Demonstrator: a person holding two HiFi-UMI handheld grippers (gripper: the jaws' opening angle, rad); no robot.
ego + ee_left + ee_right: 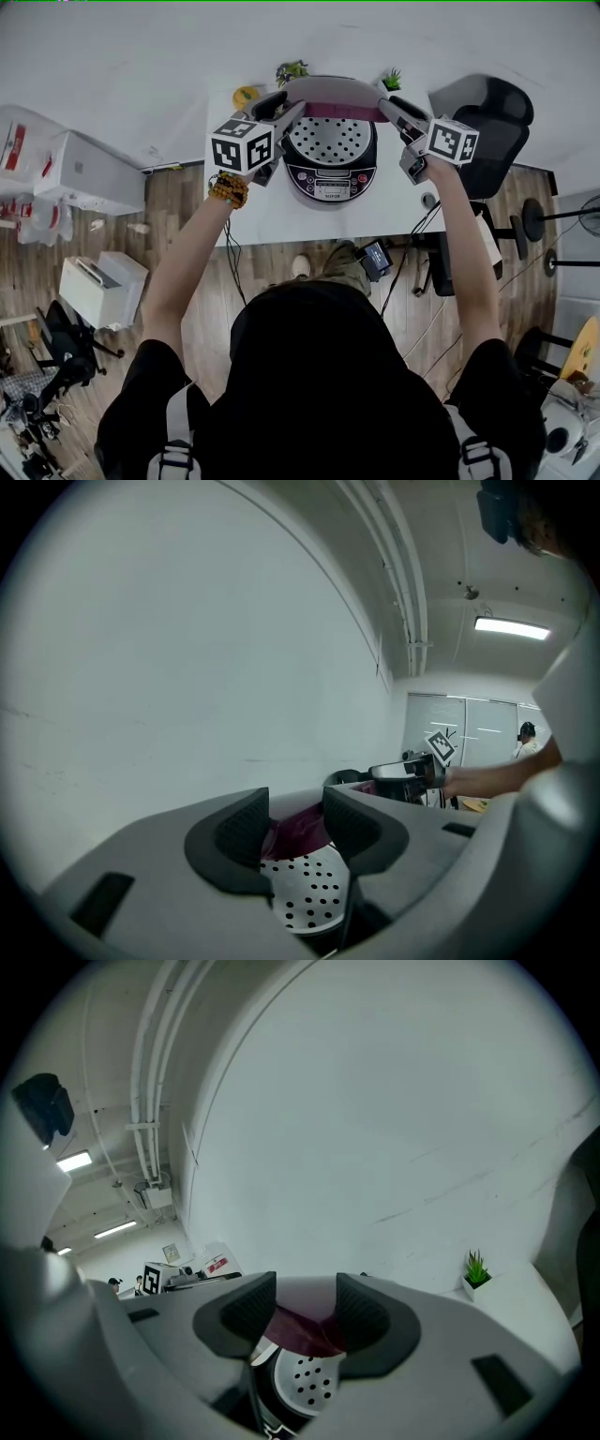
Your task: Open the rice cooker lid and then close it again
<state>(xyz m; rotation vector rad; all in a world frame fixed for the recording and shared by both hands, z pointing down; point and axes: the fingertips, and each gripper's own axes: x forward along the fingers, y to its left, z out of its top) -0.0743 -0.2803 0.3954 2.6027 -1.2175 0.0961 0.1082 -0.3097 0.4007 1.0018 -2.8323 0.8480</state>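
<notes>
Raised rice cooker lid (333,92); plant (392,79) behind; chair (492,127) beside table (281,220)

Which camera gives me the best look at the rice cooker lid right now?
The head view: it shows the raised lid's full width over the rice cooker, with the left tool and right tool at its two ends. Each gripper view shows only a slice of maroon rim and perforated plate between that tool's jaws.

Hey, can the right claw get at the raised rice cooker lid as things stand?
Probably yes: the maroon edge of the lid already fills the gap between the jaws of the right claw, with nothing in the way.
</notes>
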